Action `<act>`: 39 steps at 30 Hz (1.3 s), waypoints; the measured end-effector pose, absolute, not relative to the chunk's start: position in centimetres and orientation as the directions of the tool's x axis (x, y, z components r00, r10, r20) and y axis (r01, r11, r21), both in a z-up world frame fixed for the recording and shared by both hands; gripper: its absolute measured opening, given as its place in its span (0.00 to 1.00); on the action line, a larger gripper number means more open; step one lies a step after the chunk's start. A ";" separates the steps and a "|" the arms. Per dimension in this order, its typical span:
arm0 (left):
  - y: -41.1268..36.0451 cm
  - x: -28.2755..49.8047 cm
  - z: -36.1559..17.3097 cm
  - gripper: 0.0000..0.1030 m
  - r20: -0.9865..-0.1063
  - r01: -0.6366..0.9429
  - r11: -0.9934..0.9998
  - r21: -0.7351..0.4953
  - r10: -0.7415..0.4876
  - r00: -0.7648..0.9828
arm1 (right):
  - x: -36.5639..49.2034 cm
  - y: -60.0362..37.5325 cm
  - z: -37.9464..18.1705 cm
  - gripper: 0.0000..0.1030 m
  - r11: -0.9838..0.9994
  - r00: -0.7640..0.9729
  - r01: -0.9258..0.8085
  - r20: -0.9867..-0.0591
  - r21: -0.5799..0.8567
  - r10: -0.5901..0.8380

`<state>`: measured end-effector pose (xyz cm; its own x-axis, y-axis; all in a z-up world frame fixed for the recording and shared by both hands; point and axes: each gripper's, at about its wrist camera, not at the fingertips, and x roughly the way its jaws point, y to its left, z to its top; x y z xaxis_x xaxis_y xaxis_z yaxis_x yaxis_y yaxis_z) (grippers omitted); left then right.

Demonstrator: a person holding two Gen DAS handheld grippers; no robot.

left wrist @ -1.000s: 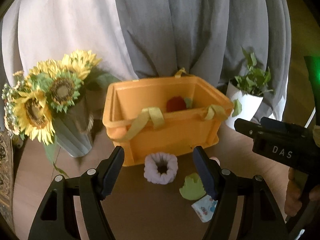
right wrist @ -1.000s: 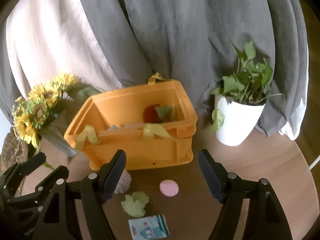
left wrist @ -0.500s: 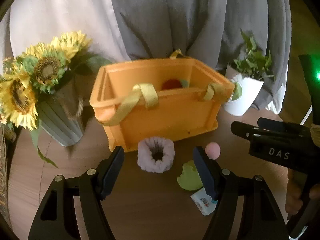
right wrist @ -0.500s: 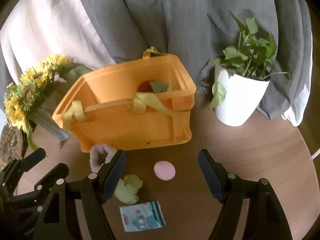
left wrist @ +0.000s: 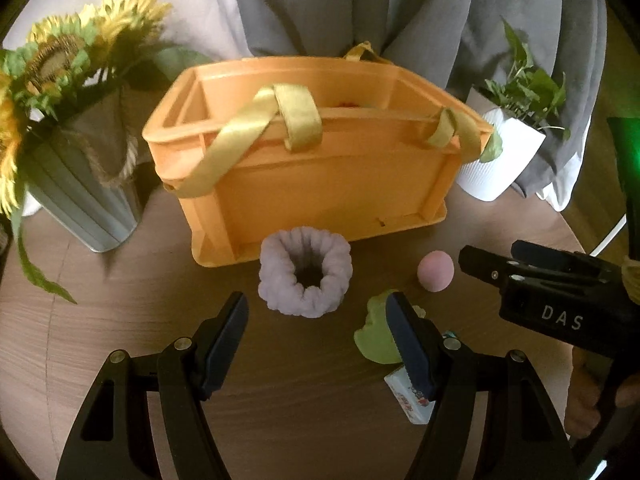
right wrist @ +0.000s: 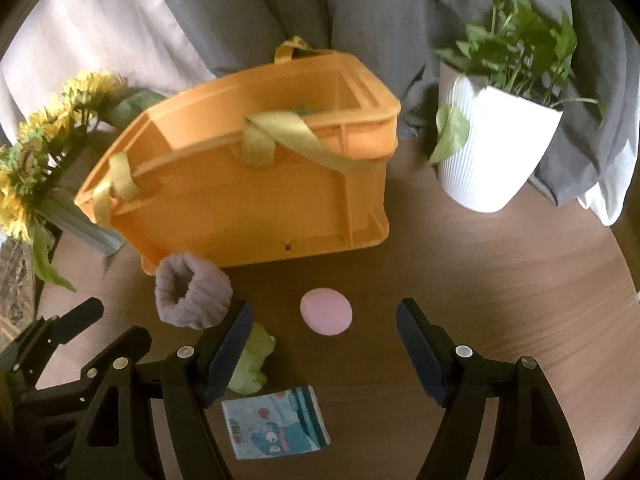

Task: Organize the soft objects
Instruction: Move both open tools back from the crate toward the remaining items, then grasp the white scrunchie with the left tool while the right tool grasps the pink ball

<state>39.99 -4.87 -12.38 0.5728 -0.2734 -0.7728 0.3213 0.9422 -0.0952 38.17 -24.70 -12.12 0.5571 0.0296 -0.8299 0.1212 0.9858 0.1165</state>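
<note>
An orange crate (left wrist: 320, 184) with yellow straps stands on the round wooden table; it also shows in the right wrist view (right wrist: 248, 184). In front of it lie a fluffy lilac scrunchie (left wrist: 306, 276) (right wrist: 192, 296), a pink round puff (left wrist: 436, 271) (right wrist: 327, 311), a green soft piece (left wrist: 376, 336) (right wrist: 250, 360) and a printed tissue pack (left wrist: 410, 398) (right wrist: 276, 424). My left gripper (left wrist: 316, 320) is open just short of the scrunchie. My right gripper (right wrist: 324, 328) is open with the pink puff between its fingertips' line, untouched.
A grey vase of sunflowers (left wrist: 68, 128) stands left of the crate. A white pot with a green plant (right wrist: 496, 136) stands to its right. Grey and white curtains hang behind. The table edge curves at the right (right wrist: 624, 280).
Both grippers have moved forward and down toward the table. The scrunchie and the pink puff are now closer to the fingertips. Nothing has been grasped.
</note>
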 end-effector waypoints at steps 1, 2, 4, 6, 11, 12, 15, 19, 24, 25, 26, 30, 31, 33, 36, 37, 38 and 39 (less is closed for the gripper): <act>-4.9 40.1 -12.6 0.68 -0.773 0.323 0.942 -0.091 -0.271 0.573 | 38.3 -24.7 -12.4 0.73 0.985 0.550 0.122 -0.835 0.119 0.032; -5.0 40.3 -12.8 0.68 -0.774 0.324 0.942 -0.091 -0.271 0.572 | 38.4 -24.7 -12.7 0.73 0.985 0.543 0.122 -0.839 0.122 0.037; -5.1 40.7 -13.1 0.68 -0.776 0.328 0.940 -0.093 -0.275 0.567 | 38.6 -24.7 -13.2 0.73 0.985 0.531 0.123 -0.847 0.120 0.037; -5.1 41.1 -13.5 0.68 -0.781 0.329 0.940 -0.092 -0.273 0.562 | 38.9 -24.7 -13.8 0.73 0.985 0.521 0.124 -0.853 0.118 0.037; -5.4 41.9 -14.5 0.68 -0.789 0.333 0.939 -0.089 -0.270 0.552 | 39.6 -24.8 -14.9 0.72 0.984 0.496 0.129 -0.867 0.121 0.041; -5.5 42.1 -14.7 0.68 -0.792 0.332 0.939 -0.087 -0.267 0.548 | 39.7 -24.8 -15.1 0.72 0.984 0.492 0.130 -0.870 0.122 0.042; -5.6 42.5 -15.3 0.68 -0.796 0.332 0.939 -0.090 -0.268 0.542 | 40.1 -24.9 -15.8 0.72 0.983 0.478 0.136 -0.877 0.124 0.044; -5.7 43.3 -16.0 0.68 -0.801 0.338 0.936 -0.095 -0.274 0.532 | 40.7 -24.9 -16.6 0.69 0.983 0.464 0.139 -0.885 0.120 0.042; -5.8 44.3 -16.9 0.68 -0.807 0.340 0.936 -0.095 -0.272 0.525 | 41.3 -24.8 -17.5 0.65 0.985 0.449 0.135 -0.893 0.111 0.040; -5.8 44.5 -17.0 0.68 -0.806 0.343 0.935 -0.093 -0.273 0.526 | 41.4 -24.8 -17.7 0.63 0.985 0.445 0.135 -0.895 0.110 0.039; -5.9 44.6 -17.1 0.68 -0.803 0.349 0.933 -0.086 -0.273 0.529 | 41.4 -24.7 -17.8 0.62 0.985 0.443 0.134 -0.895 0.111 0.041; -6.1 44.8 -17.3 0.56 -0.801 0.365 0.927 -0.083 -0.280 0.529 | 41.6 -24.6 -18.0 0.55 0.986 0.443 0.127 -0.896 0.106 0.039; -6.1 44.9 -17.4 0.55 -0.802 0.368 0.926 -0.082 -0.280 0.527 | 41.7 -24.5 -18.1 0.52 0.987 0.441 0.125 -0.897 0.105 0.039; -6.3 44.8 -17.5 0.49 -0.799 0.371 0.925 -0.080 -0.282 0.531 | 41.7 -24.8 -18.4 0.47 0.987 0.436 0.123 -0.899 0.108 0.044; -6.2 44.8 -17.5 0.38 -0.798 0.373 0.923 -0.090 -0.291 0.528 | 41.7 -25.0 -18.4 0.42 0.987 0.437 0.120 -0.898 0.108 0.045; -6.3 44.7 -17.5 0.36 -0.799 0.374 0.923 -0.092 -0.292 0.526 | 41.6 -25.2 -18.6 0.40 0.987 0.441 0.117 -0.896 0.109 0.047; -6.3 44.7 -17.6 0.31 -0.799 0.374 0.923 -0.090 -0.292 0.526 | 41.5 -25.2 -18.6 0.38 0.988 0.442 0.113 -0.896 0.109 0.048; -6.1 44.7 -17.6 0.28 -0.799 0.375 0.923 -0.090 -0.291 0.526 | 41.5 -25.1 -18.6 0.38 0.988 0.442 0.110 -0.896 0.106 0.046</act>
<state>44.68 -6.14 -17.56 0.5261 -0.2914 -0.7989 0.3745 0.9228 -0.0900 41.50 -25.14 -18.58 0.4422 0.0464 -0.8957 0.1102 0.9883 0.1055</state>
